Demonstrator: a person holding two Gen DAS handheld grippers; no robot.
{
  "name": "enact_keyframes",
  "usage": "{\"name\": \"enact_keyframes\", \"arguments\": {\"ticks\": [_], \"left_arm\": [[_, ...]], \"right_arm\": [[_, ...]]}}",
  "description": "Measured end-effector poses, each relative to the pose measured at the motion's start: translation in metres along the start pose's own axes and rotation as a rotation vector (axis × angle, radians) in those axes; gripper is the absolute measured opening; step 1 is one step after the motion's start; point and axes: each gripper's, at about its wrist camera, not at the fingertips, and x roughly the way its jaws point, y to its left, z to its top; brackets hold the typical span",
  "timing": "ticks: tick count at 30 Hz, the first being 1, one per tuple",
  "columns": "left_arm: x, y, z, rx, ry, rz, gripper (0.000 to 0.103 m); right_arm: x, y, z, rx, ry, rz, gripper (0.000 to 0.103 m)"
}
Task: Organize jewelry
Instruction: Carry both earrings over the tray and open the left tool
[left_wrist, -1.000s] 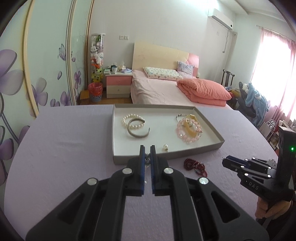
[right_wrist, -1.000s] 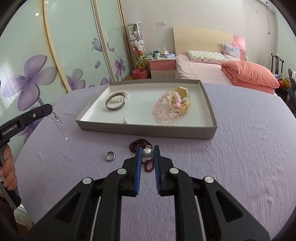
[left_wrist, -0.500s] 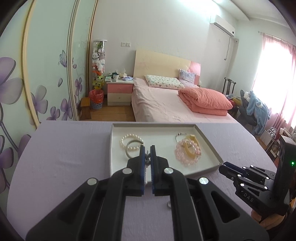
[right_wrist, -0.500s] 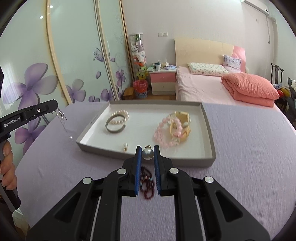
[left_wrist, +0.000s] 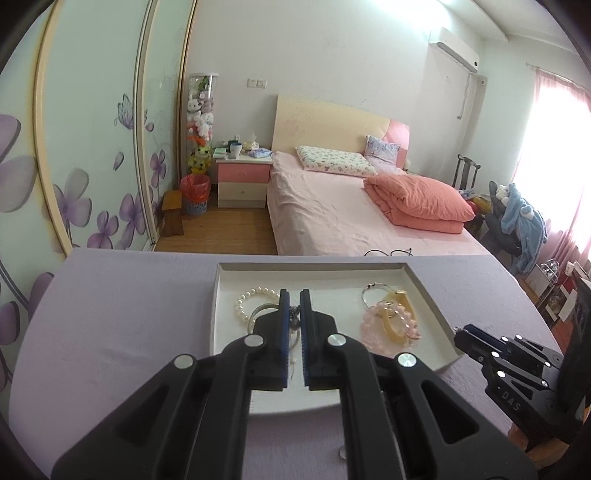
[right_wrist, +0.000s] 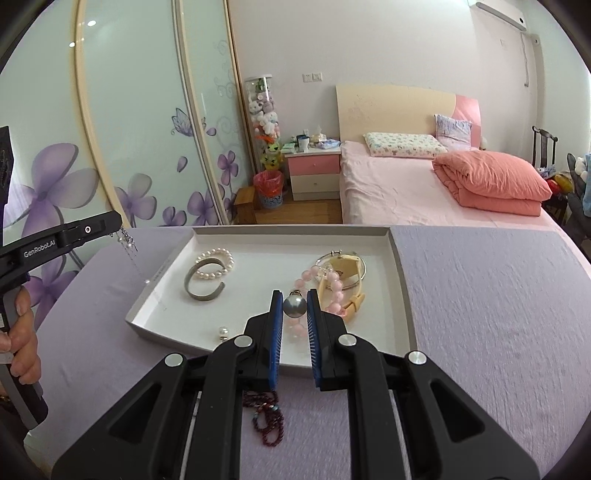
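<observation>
The left hand-held gripper (left_wrist: 294, 306) covers part of the silver cuff (left_wrist: 263, 312) and pearl bracelet (left_wrist: 251, 301) in the tray (left_wrist: 430, 295); the small piece pinched between its pads is too small to tell. The right hand-held gripper (right_wrist: 294, 306) hides much of the dark red bead strand (right_wrist: 267, 417) on the worktop (right_wrist: 498, 314). The person's hand (right_wrist: 22, 339) is cut off at the left edge.

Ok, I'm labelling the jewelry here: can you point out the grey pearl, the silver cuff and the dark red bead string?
grey pearl (right_wrist: 294, 306): right wrist view, centre of the ball between the pads.
silver cuff (right_wrist: 192, 276): right wrist view, left curve of the band.
dark red bead string (right_wrist: 269, 428): right wrist view, loop on the purple cloth.
</observation>
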Motion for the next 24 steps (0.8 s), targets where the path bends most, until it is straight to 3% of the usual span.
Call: {"name": "enact_keyframes", "arguments": {"ticks": [9, 20, 22, 24], "left_arm": [[0.046, 0.004, -0.002, -0.012, 0.051, 0.015, 0.006], [0.072, 0.01, -0.005, -0.063, 0.096, -0.012, 0.007], [0.074, 0.013, -0.009, -0.078, 0.104, -0.024, 0.013], [0.073, 0.017, -0.012, -0.078, 0.101, -0.01, 0.032]], "right_arm": [[0.025, -0.01, -0.002, 0.012, 0.035, -0.012, 0.014], [0.036, -0.013, -0.006, 0.024, 0.06, -0.021, 0.014], [0.037, -0.012, -0.007, 0.023, 0.064, -0.021, 0.014], [0.037, -0.013, -0.007, 0.02, 0.065, -0.024, 0.014]]}}
